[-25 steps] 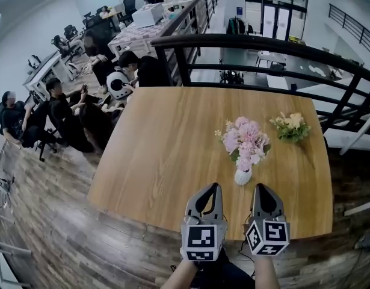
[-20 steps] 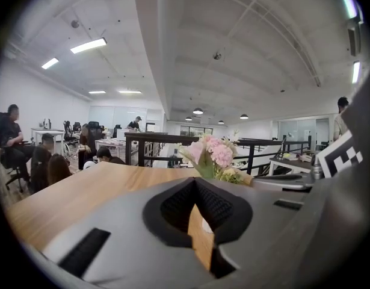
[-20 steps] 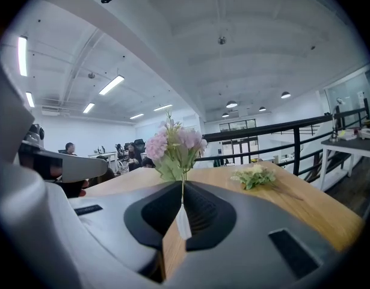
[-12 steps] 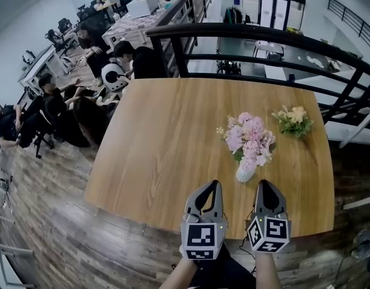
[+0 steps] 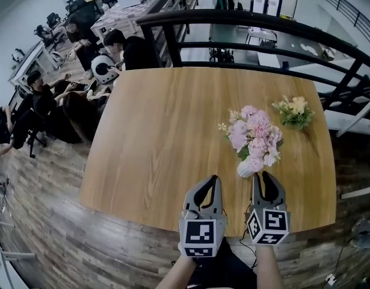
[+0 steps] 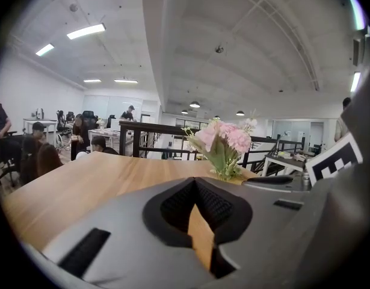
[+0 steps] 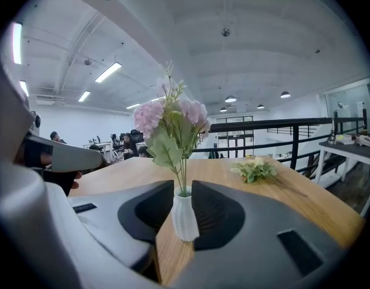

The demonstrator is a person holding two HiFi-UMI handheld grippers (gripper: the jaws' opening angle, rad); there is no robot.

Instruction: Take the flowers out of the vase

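Observation:
A small white ribbed vase (image 5: 246, 168) stands near the front edge of the wooden table (image 5: 160, 131) and holds pink flowers (image 5: 255, 136) on green stems. My right gripper (image 5: 263, 176) is just behind it. In the right gripper view the vase (image 7: 185, 215) stands between the dark pads, which do not visibly press on it. Those jaws have just been opening, and the right gripper (image 7: 182, 185) is open. To its left, my left gripper (image 5: 213, 179) is shut on nothing, its pads meeting at the tip (image 6: 195, 182). From there the pink flowers (image 6: 224, 140) show ahead to the right.
A loose yellow-and-green bouquet (image 5: 293, 112) lies on the table's far right. A black railing (image 5: 233, 23) runs behind the table, above a lower floor. Several people (image 5: 52, 101) sit at desks to the left. The table's front edge passes under both grippers.
Both grippers have come closer to the vase and a little lower. The right jaws were together and now stand apart around the vase. The left jaws stay shut.

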